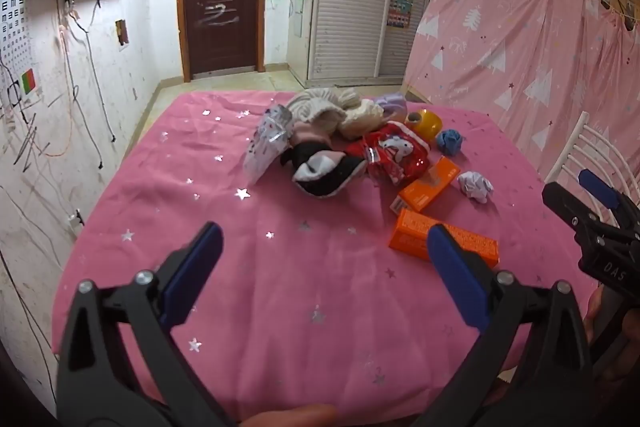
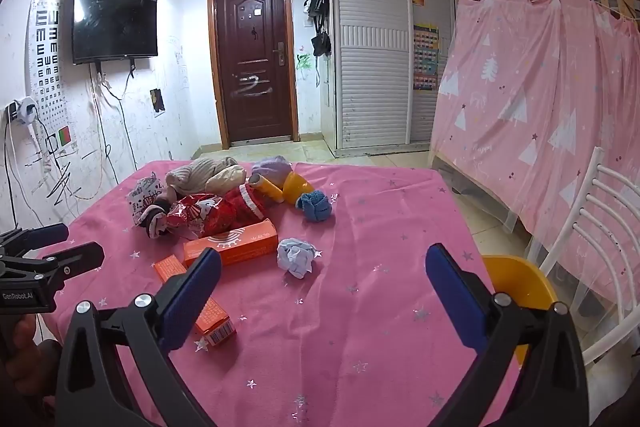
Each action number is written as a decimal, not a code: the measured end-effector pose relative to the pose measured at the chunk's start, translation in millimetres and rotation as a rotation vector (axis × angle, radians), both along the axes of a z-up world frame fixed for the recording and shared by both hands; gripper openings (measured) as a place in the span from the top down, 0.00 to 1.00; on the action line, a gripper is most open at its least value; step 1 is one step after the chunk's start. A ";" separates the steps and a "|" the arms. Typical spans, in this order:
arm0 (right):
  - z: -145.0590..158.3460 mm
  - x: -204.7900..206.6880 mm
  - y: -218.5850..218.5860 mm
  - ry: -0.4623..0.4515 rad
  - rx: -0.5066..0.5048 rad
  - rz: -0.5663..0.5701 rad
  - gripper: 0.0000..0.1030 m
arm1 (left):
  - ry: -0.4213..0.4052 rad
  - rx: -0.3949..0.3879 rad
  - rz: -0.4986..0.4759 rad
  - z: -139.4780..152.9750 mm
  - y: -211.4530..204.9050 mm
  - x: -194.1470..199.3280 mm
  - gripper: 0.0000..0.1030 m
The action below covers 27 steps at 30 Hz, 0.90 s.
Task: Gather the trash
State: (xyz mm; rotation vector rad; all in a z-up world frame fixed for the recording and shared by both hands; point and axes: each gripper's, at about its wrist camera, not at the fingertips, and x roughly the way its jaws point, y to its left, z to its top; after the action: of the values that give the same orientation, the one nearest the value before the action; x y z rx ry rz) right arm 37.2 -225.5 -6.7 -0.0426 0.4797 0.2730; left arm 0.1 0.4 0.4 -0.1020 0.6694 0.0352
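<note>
Both my left gripper [image 1: 324, 263] and right gripper [image 2: 324, 287] hang spread, empty. The crumpled paper ball [image 2: 295, 255] lies just ahead of my right; I'd descend straddling it squarely.

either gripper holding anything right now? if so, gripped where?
Nothing held. Left gripper and right gripper are both open over the pink cloth, with nothing between the fingers.
</note>
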 end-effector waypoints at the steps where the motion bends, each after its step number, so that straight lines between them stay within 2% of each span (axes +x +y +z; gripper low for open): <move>1: 0.0 0.0 0.1 0.000 0.000 0.001 0.08 | 0.000 0.001 -0.001 -0.5 -0.4 -0.1 0.05; 27: 0.9 -1.3 -0.1 -0.006 -0.009 0.003 0.08 | 0.001 0.000 -0.001 -0.5 -0.2 0.0 0.05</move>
State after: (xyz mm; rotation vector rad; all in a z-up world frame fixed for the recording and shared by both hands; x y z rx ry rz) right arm 35.8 -225.6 -5.9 -0.0524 0.4753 0.2736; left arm 0.1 0.2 -0.1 -0.1018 0.6699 0.0345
